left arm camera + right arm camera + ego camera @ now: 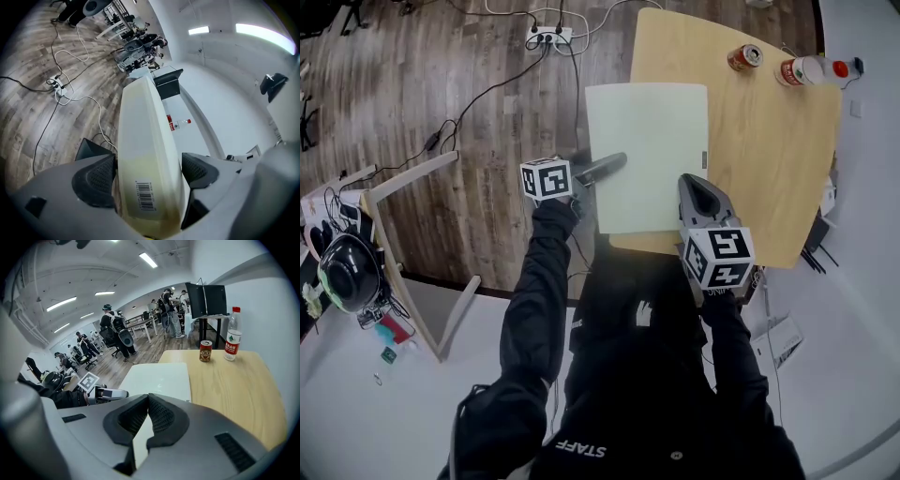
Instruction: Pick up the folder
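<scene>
2 grippers: left gripper (147,171) wide open around the folder (652,150) edge, right gripper (147,399) closed on nothing.

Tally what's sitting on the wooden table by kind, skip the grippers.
Folder: 1
Soda can: 1
Plastic bottle: 1
Total: 3

Pale folder (647,150) flat, overhanging wooden table (769,159) edge.
</scene>
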{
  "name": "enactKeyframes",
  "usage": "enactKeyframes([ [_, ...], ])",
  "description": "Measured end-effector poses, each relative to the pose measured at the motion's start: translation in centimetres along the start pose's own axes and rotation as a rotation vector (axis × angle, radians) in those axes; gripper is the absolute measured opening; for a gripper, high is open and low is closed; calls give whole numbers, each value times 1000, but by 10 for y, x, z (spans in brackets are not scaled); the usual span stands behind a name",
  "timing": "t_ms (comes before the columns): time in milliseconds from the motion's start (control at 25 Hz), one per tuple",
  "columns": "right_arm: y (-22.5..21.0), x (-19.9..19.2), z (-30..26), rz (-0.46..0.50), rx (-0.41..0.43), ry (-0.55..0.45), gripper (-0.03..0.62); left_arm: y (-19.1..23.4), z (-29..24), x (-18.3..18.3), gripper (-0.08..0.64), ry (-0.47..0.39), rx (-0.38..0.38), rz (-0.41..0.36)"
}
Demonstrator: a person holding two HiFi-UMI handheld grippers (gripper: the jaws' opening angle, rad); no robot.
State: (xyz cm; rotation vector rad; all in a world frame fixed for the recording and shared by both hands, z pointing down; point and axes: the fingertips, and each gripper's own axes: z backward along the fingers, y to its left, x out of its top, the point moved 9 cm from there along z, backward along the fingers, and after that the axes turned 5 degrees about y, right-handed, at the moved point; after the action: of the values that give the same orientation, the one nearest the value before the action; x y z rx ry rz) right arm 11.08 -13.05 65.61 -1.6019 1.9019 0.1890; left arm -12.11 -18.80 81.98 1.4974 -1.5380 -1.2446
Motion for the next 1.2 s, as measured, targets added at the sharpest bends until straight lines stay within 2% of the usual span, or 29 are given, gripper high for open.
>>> enactKeyframes([
  [200,2,-1,1,-5,-5,-1,21,-1,-5,-2,420,6,-28,26],
  [320,2,1,7,-6,-11,-8,21,-7,-3,-3,383,-6,-5,27],
  [640,0,7,38,-19,-40,-50,21,-48,18,0,351,-56,85,-59],
  [1040,15,11,70,-15,-20,-97,21,-97,33,-3,333,-107,170,-139],
  [1200,18,14,87,-23,-16,-126,21,-123,40,-2,328,-121,215,-195],
])
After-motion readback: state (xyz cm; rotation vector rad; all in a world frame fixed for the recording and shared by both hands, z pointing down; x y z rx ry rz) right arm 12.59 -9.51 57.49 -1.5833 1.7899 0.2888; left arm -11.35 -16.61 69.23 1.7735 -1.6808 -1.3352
